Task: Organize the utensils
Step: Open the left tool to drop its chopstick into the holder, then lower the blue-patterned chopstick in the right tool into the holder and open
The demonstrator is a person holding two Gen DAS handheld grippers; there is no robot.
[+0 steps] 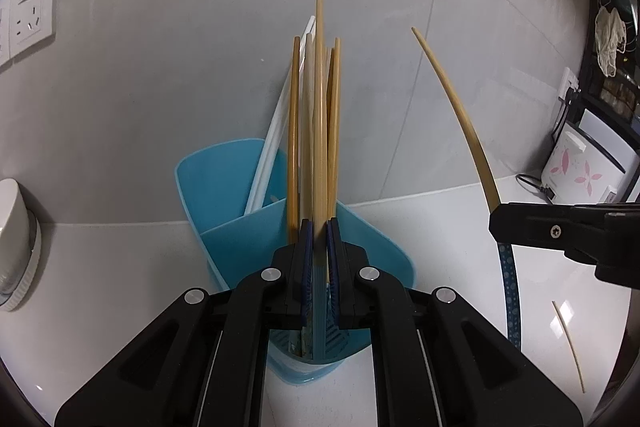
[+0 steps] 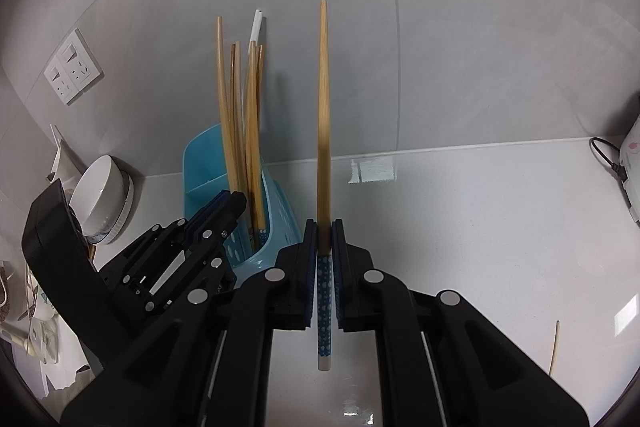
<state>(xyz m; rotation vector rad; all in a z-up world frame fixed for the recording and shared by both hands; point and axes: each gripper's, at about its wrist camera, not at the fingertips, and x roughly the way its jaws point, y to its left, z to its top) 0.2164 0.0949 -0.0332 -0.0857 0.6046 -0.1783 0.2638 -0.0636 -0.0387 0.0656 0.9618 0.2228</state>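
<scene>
In the left wrist view my left gripper (image 1: 319, 231) is shut on a bamboo chopstick (image 1: 319, 99) that stands upright, tip up, over the blue utensil holder (image 1: 218, 183). Several more chopsticks (image 1: 294, 131) and a white utensil (image 1: 276, 123) stand in the holder. To the right, my right gripper (image 1: 498, 215) is shut on another chopstick (image 1: 460, 115). The right wrist view shows that chopstick (image 2: 323, 99) upright between the right gripper (image 2: 324, 233), its blue dotted end (image 2: 325, 311) hanging below the pads, beside the holder (image 2: 200, 167). The left gripper (image 2: 230, 201) is at the holder's rim.
One loose chopstick (image 2: 555, 347) lies on the white counter (image 2: 480, 227) at the right. A white bowl (image 2: 100, 187) sits left of the holder, under a wall socket (image 2: 72, 67). A white appliance with a black cord (image 2: 630, 171) stands at the far right, against the tiled wall.
</scene>
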